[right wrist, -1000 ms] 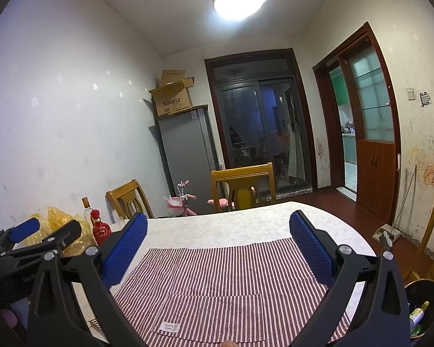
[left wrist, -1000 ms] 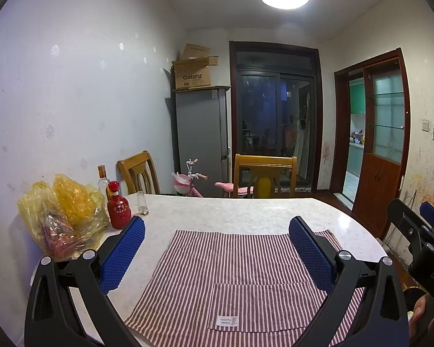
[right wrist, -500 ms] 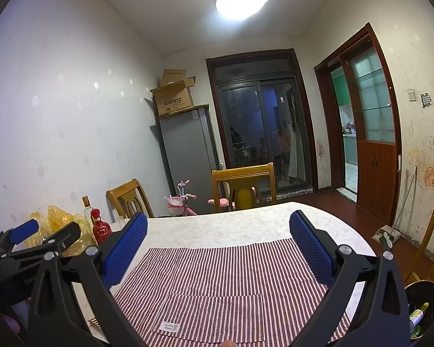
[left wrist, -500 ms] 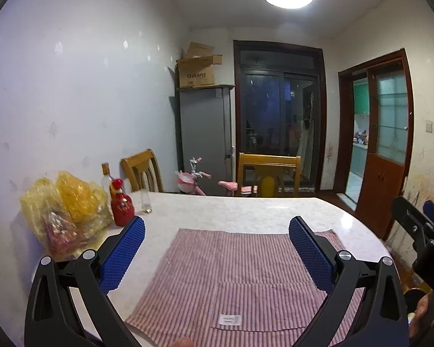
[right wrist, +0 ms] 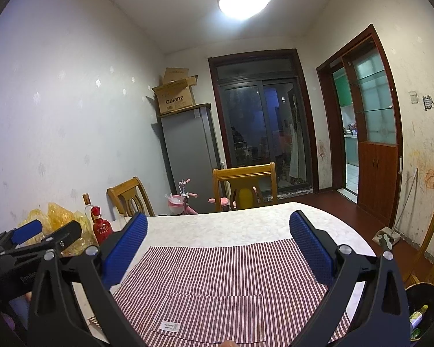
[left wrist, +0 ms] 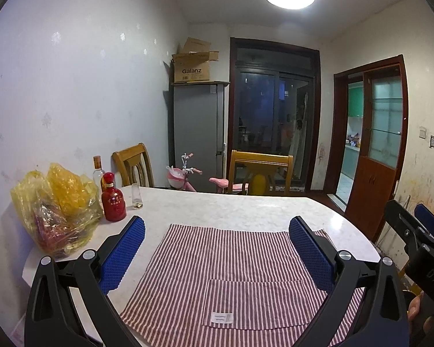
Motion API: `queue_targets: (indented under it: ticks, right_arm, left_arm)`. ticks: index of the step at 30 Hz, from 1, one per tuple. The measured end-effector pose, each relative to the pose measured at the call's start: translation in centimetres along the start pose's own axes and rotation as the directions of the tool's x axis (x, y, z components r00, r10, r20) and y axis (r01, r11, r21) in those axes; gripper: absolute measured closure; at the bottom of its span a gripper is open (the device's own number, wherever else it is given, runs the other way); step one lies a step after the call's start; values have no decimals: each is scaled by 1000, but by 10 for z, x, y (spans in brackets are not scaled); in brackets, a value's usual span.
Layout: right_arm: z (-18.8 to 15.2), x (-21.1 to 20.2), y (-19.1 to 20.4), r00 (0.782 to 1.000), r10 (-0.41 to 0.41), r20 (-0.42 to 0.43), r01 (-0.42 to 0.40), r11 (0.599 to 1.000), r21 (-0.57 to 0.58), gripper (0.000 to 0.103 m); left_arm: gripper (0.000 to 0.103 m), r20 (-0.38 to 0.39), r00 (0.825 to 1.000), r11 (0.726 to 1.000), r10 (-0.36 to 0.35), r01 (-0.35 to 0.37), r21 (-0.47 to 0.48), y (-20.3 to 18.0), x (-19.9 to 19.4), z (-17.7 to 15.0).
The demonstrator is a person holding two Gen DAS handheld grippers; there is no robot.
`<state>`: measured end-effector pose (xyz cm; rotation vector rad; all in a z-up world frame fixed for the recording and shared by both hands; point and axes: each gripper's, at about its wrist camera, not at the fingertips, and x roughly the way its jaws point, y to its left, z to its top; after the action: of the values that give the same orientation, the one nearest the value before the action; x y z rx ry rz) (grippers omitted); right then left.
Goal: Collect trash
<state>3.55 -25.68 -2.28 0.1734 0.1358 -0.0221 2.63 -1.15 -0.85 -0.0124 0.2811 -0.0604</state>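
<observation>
Both grippers hover over the near edge of the pale marble-pattern table [left wrist: 234, 208], aimed across it. The left gripper [left wrist: 217, 253] has its blue-padded jaws spread wide with nothing between them; the right gripper [right wrist: 218, 244] is the same.

The likeliest trash candidate is the crumpled yellow plastic bag [left wrist: 55, 208], lumpy and full, at the table's far-left corner against the wall. It lies left of and beyond the left jaws, well outside their gap. From the right gripper it sits further left still, past the left gripper's body, so my call is that the left is nearer. No clear long axis; it's a slumped heap.

The red ceramic bottle [left wrist: 112, 201] stands just beside the bag's right side, with a clear glass bottle [left wrist: 97, 167] behind and a small glass cup [left wrist: 136, 196] close by. The red-and-white striped cloth [left wrist: 234, 271] lies flat under both grippers.

A dark round bin [right wrist: 424, 309] on the floor by the table's right edge holds a green-labelled bottle; that's the probable drop point, on the right gripper's side.
</observation>
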Motion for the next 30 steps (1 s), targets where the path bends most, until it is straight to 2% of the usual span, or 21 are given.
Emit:
queue_targets:
  ticks: [30]
  right_arm:
    - [-7,3,-3,1000,4,-10,-4,1000,-9,5]
  left_arm:
    - [6,15,998,998,-64,63,18,-3,1,-2]
